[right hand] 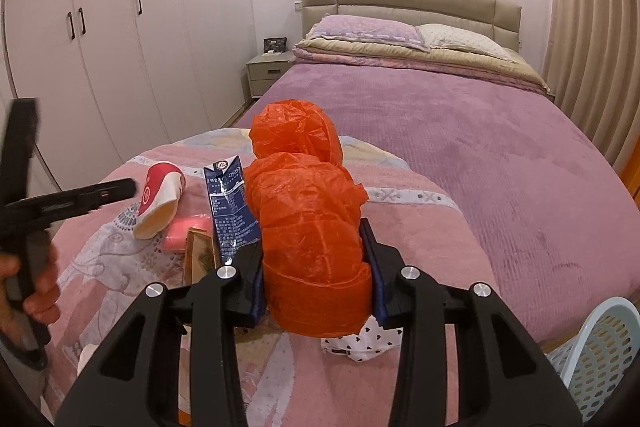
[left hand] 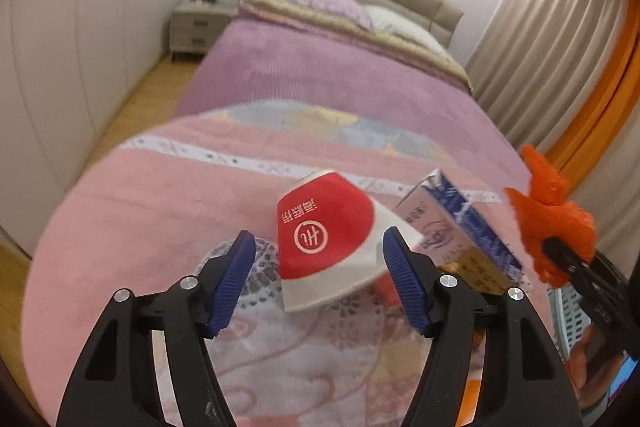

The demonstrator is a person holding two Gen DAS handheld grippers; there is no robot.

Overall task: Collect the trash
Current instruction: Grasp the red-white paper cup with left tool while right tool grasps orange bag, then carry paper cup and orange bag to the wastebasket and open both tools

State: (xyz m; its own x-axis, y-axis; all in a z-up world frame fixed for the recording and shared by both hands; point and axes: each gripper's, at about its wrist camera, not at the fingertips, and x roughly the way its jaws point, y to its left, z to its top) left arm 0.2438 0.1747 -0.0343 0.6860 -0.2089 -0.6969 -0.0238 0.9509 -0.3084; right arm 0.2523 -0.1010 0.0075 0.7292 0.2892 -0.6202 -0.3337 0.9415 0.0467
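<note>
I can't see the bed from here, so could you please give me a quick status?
Right gripper shut on orange plastic bag. Left gripper open, paper cup lying ahead, not gripped. Milk carton beside cup, basket at right.

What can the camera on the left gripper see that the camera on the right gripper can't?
Only the left wrist view shows the left gripper from behind, its blue pads apart on either side of the red paper cup without pressing it.

Only the right wrist view shows a pink block, a white heart-patterned cloth and a hand.

Both show the cup, the blue milk carton, the basket, and the right gripper clamped on the orange plastic bag.
</note>
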